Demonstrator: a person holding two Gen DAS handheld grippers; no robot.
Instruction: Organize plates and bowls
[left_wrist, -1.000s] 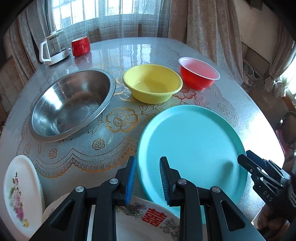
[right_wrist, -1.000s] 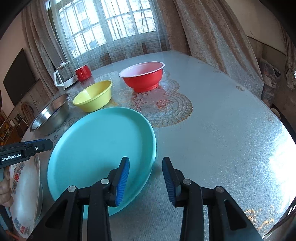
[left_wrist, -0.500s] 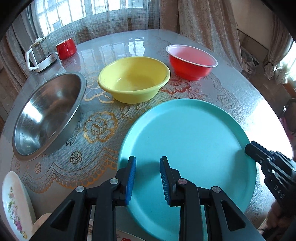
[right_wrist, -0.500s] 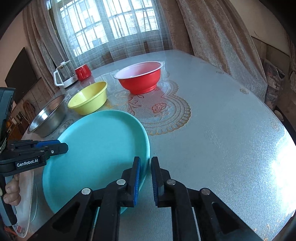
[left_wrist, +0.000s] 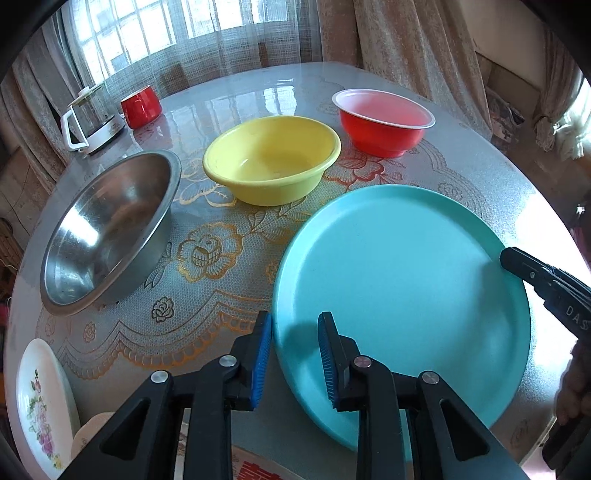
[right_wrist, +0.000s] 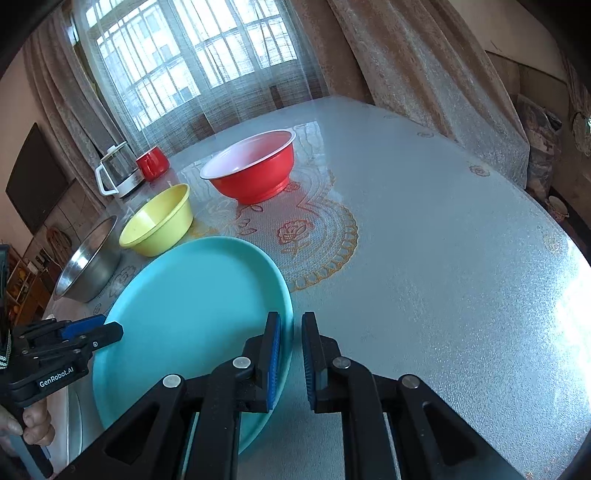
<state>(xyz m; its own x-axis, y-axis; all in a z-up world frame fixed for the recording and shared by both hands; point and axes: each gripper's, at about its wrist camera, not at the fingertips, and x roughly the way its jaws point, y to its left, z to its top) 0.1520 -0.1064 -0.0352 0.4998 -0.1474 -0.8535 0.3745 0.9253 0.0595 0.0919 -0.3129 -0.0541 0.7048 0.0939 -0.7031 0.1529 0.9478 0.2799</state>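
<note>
We see a round table (left_wrist: 480, 155) under a lace-patterned cover, and on it, nearest us, a large turquoise plate (left_wrist: 402, 295). Behind the plate stand a steel bowl (left_wrist: 107, 229), a yellow bowl (left_wrist: 271, 158) and a red bowl (left_wrist: 384, 120) in a row, well apart from it. Our left gripper (left_wrist: 294, 350) has just been closing across the plate's near left rim, its blue pads astride the edge; we cannot tell whether they press it. Our right gripper (right_wrist: 291, 350) is clamped on the plate's right rim, fingers nearly together. A floral plate (left_wrist: 40, 406) lies at the left table edge.
</note>
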